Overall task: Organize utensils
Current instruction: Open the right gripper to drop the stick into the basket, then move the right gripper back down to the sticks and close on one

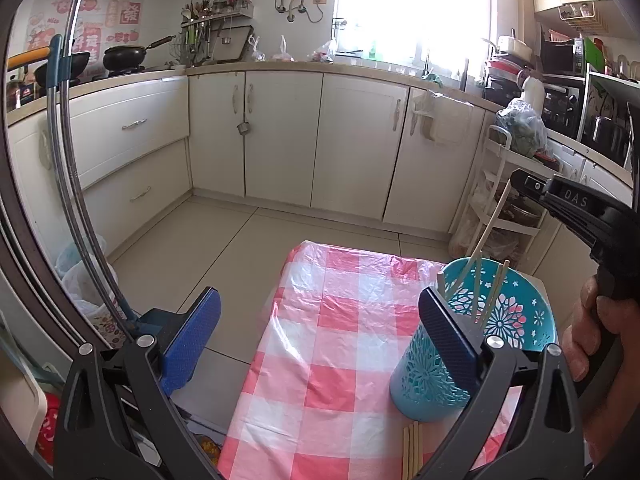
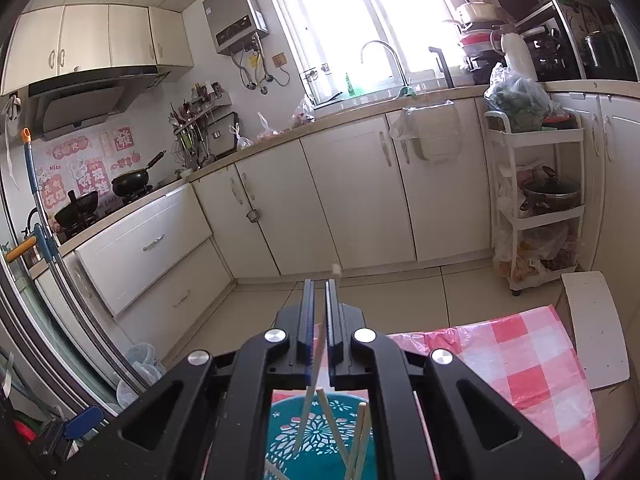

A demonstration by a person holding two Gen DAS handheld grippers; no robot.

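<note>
Right claw is clenched on a single pale chopstick, its two dark fingers pressed nearly together with the stick pinched between them; the stick's top end pokes out past the fingertips and its lower end hangs down into the teal holder directly beneath. In the left wrist view the same chopstick slants upward out of the teal holder toward the black body of the right claw, which comes in from the right edge with the person's hand wrapped round its handle. Left claw is released, its blue-padded fingers spread wide apart and gripping nothing; the right-hand finger sits in front of the holder's wall, though whether it touches cannot be told. Several other chopsticks already stand tilted inside the perforated holder, which is upright on the table near its right side, on a red and white checked plastic cover. A few more chopsticks lie flat on the table just in front of the holder, at the bottom edge of the left view. Behind are cream kitchen cabinets and a white trolley with a pot on it
</note>
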